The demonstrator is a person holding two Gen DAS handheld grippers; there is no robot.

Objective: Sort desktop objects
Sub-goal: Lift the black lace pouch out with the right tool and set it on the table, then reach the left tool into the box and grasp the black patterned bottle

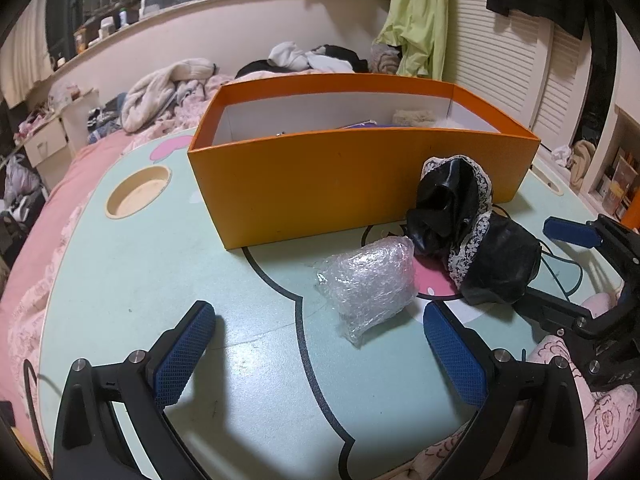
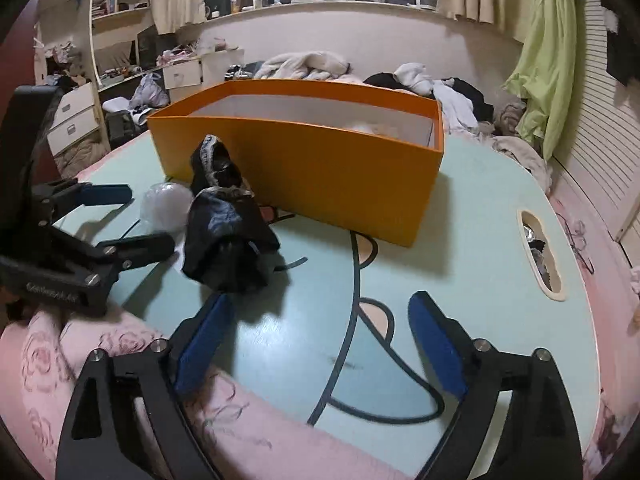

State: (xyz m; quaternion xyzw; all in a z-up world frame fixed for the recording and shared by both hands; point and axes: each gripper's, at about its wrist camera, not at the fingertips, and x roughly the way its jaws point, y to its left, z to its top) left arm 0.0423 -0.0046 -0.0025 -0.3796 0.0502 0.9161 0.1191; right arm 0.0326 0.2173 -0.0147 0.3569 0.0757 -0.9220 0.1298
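Box (image 1: 360,184) far on table (image 1: 160,280); lace-trimmed garment (image 1: 468,232) near, touching box front; bubble-wrap bundle (image 1: 368,284) just left, touching garment.

Orange box (image 1: 352,184) contents mostly hidden behind near wall; purple item (image 1: 362,124) barely shows; table (image 2: 480,240) slot contents unclear.

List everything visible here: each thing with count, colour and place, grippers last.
Box: one, orange, open, on the table, far side.
Bubble-wrap bundle: one, clear, in front of the box.
Lace-trimmed cloth: one, black, right of the bundle.
Table: one, mint green, cartoon print.
Clothes: a heap, pale, behind the table.
Left gripper: black, blue fingers, open, empty.
Right gripper: same, open, empty.
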